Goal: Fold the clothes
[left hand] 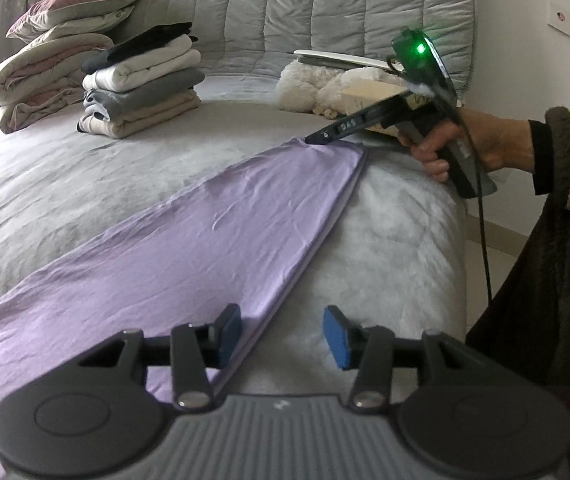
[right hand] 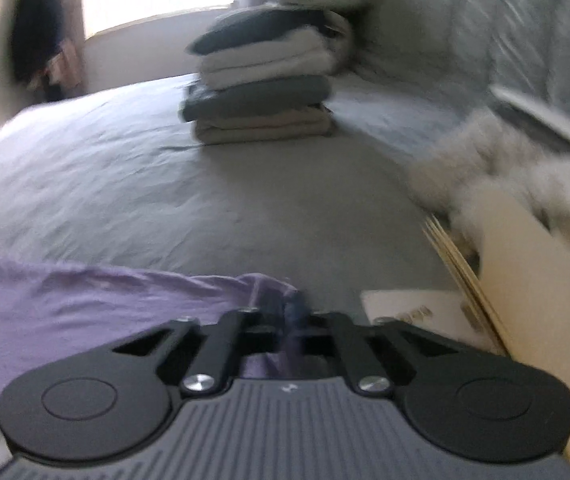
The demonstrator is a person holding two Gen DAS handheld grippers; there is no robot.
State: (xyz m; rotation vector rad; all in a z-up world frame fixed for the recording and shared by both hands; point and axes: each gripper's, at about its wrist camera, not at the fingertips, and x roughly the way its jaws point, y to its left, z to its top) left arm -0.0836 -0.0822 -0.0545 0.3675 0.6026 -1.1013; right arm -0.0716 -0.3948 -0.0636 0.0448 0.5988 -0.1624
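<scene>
A lilac garment (left hand: pixel 189 248) lies folded in a long strip across the grey bed (left hand: pixel 65 168). My left gripper (left hand: pixel 281 334) is open, its blue pads (left hand: pixel 335 338) straddling the strip's near right edge, with nothing held. At the far corner, my right gripper (left hand: pixel 313 138) pinches the cloth, a hand (left hand: pixel 481 140) around its handle. In the blurred right wrist view my right gripper (right hand: pixel 289 304) is shut on a bunched tip of the lilac garment (right hand: pixel 97 300).
A stack of folded clothes (left hand: pixel 145 80) stands at the back of the bed beside piled pillows (left hand: pixel 53 60). A fluffy white item (left hand: pixel 317 88), a cream box (right hand: pixel 533 272) and papers (right hand: pixel 413 308) sit right of the garment. The bed's right edge (left hand: pixel 459 232) drops off.
</scene>
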